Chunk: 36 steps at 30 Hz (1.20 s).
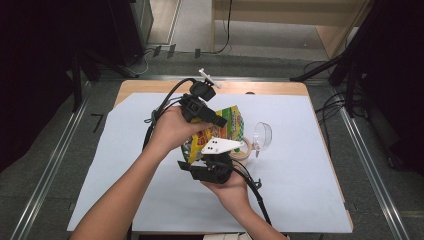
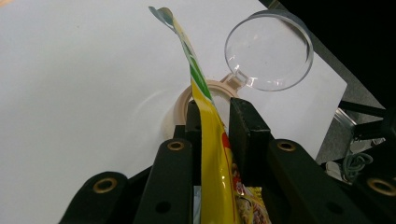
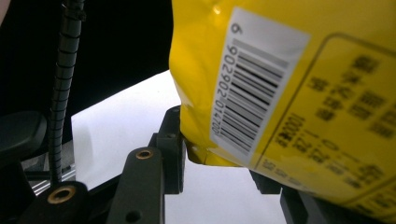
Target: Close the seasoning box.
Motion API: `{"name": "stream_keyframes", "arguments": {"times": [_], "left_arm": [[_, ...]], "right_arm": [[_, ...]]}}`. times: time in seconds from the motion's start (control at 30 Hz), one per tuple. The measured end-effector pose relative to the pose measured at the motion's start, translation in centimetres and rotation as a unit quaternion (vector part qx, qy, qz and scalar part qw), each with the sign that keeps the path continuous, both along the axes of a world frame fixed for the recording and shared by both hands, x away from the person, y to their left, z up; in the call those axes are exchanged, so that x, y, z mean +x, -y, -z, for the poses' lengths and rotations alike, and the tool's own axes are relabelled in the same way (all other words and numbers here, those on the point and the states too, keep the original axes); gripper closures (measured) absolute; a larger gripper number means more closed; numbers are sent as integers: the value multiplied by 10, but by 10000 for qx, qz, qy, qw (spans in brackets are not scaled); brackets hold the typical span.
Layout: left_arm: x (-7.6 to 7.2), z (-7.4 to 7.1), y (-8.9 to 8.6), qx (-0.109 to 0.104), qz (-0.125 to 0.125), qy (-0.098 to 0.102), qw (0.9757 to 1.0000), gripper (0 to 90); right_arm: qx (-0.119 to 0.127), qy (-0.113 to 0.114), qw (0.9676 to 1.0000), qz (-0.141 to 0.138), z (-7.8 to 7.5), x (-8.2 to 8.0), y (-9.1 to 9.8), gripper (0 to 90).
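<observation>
From the high view we see a person's two hands meeting over a white sheet (image 1: pixel 150 165) that covers a wooden table (image 1: pixel 150 86), each hand carrying a black two-jaw gripper. The left gripper (image 1: pixel 216 120), held from the upper side, and the right gripper (image 1: pixel 212 159), held from the near side under its grey three-cornered plate, both meet a yellow snack bag (image 1: pixel 227 127) that is lifted above the sheet between them. In the left gripper view we look along the bag's thin edge (image 2: pixel 210 140): the bag passes upright between the two jaws, which pinch it from either side, and its crimped top curls away above them. Beyond the jaws lies a beige ring (image 2: pixel 184 100), apparently a roll of tape, flat on the sheet, and just beside it a clear plastic cup (image 2: pixel 268 51) lies on its side with its mouth toward us. In the right gripper view we see the printed back of the bag (image 3: pixel 299 93) with its barcode label (image 3: pixel 252 88); the bag's lower corner sits between the jaws against the left one, and the bag hides the right jaw, so we cannot tell whether this claw presses on it.
</observation>
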<state>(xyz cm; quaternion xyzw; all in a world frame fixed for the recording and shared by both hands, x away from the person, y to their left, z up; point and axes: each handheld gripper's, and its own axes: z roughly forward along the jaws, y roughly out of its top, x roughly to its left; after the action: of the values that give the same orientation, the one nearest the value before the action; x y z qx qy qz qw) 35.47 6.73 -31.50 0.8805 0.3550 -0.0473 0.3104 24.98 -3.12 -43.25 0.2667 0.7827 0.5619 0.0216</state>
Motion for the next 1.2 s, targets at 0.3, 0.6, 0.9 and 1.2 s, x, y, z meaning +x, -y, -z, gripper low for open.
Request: {"name": "stream_keyframes", "arguments": {"times": [0.3,0.6,0.9,1.2], "left_arm": [[0,1,0,-9,-25,4,10000,784],[1,1,0,-30,-23,-8,10000,784],[1,1,-1,-23,-28,5,10000,783],[1,0,0,-11,-20,9,10000,781]], "right_arm": [[-43,-34,10000,-5,2,1,0,629],[-24,-4,10000,1,0,1,1,629],[-62,-43,10000,-22,1,2,0,629],[-8,-16,10000,-19,-1,1,1,627]]}}
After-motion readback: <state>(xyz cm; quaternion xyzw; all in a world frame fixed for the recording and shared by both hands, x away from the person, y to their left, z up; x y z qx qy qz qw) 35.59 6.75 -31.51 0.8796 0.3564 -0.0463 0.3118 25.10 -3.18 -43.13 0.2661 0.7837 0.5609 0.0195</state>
